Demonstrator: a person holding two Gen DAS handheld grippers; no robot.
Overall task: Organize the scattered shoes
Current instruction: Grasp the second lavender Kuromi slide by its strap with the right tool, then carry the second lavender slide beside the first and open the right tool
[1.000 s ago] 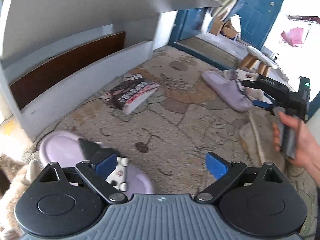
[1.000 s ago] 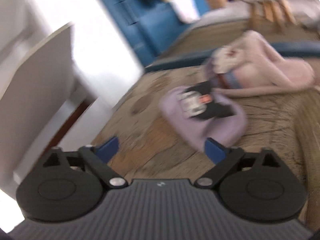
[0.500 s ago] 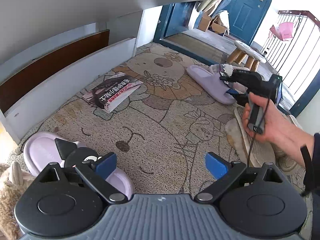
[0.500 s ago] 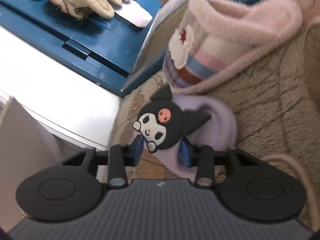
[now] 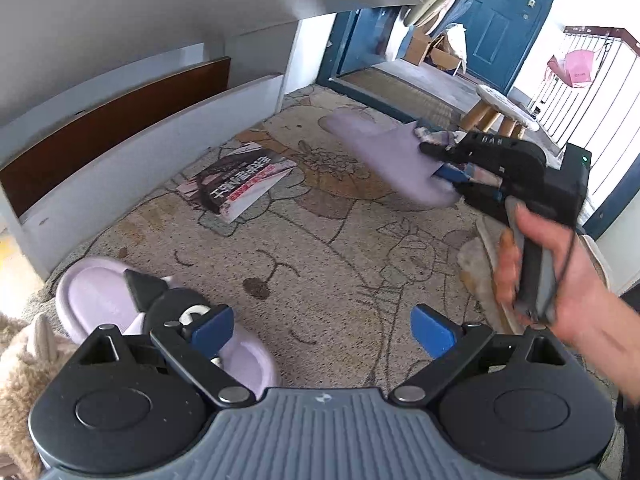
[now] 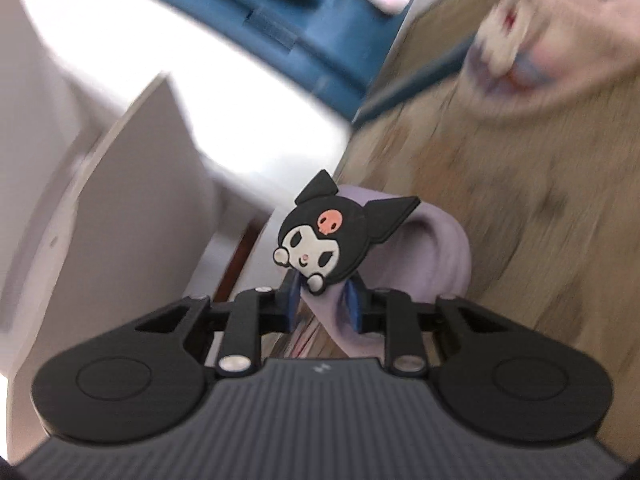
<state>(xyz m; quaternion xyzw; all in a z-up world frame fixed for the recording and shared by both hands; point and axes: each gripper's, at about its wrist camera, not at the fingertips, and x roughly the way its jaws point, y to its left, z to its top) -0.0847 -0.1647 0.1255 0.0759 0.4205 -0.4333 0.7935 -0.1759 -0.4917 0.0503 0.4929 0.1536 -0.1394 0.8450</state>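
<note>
- Room: an entry w/ a blue door (image 5: 508, 20) at the back, a white railing to the right and a wooden stool (image 5: 498, 110) near it.
- White shoe shelf (image 5: 152, 128) runs along the left wall; its bottom bay looks bare, prob. the goal for the pairs.
- Floor: a beige cartoon rug (image 5: 340, 264), rough pile. A book (image 5: 240, 180) lies on it betw. the shelf and the shoes.
- Lilac slipper in the air (image 5: 384, 156): the right gripper (image 5: 456, 178) has just been closing its jaws on the strap by the cartoon charm (image 6: 324, 236), and the strap is pinched betw. the blue pads. The slipper is off the rug, blurred, long axis pointing away from the gripper toward the shelf side.
- Its mate, the second lilac slipper (image 5: 96, 300), lies flat on the rug at near left, just beside the left gripper (image 5: 320, 324), toe toward the camera.
- Left gripper: jaws spread wide, nothing betw. them; it is the nearer one to the mate.
- A fluffy striped slipper (image 6: 532, 52) stays on the rug behind the lifted one; a furry tan one (image 5: 20, 368) at the left edge.
</note>
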